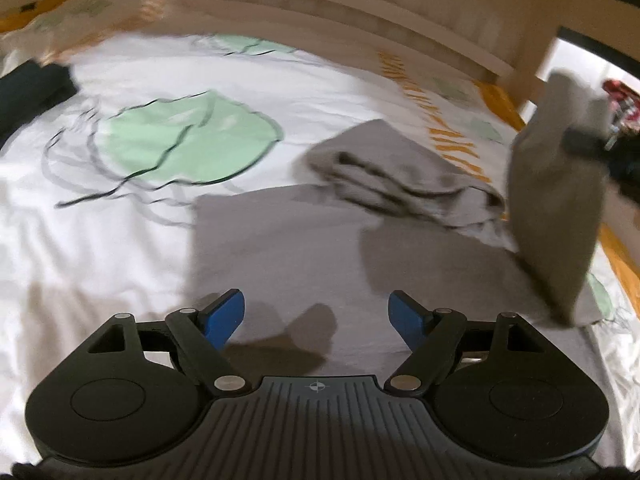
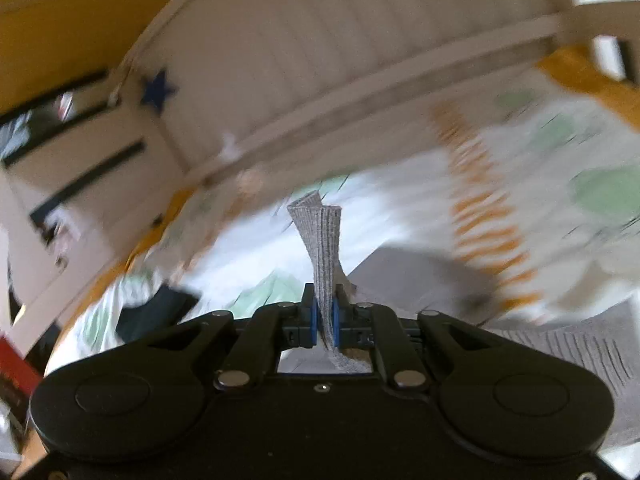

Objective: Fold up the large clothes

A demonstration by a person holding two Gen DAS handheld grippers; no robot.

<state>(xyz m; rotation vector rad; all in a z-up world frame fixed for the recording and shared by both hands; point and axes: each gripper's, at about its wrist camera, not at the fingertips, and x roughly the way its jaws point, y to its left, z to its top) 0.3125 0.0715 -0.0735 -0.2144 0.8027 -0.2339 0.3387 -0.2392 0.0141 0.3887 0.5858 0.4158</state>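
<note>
Both pictures are blurry, so small things are hard to make out. Far off to the left of your left gripper (image 1: 316, 314) lies a dark bundle (image 1: 34, 90), cut off by the edge of the picture. You cannot tell what it is. Your left gripper is wide open, its two blue fingers (image 1: 224, 316) far apart, and it holds nothing. It hangs over the near flat part of the grey sweater (image 1: 280, 248), which lies spread on the bed cover (image 1: 120, 248) right in front of it. The flat part runs away from the gripper, toward the wooden bed frame (image 1: 320, 20). Ahead and to the right, the sweater is bunched up in folds. Further right, one part is lifted up in the air. It hangs down long and straight, and it hides the bed behind it. The right gripper (image 1: 586, 142) at its top is only a dark blur there.

From your right gripper's (image 2: 325, 316) own camera, a dark bundle (image 2: 156, 314) lies low to the left. The blue pads (image 2: 312, 322) are squeezed shut on a knit edge of the grey sweater (image 2: 320, 240). That strip stands up in front of the gripper and points away from it. More grey cloth lies down low to the right, cut off at the picture's edge.
</note>
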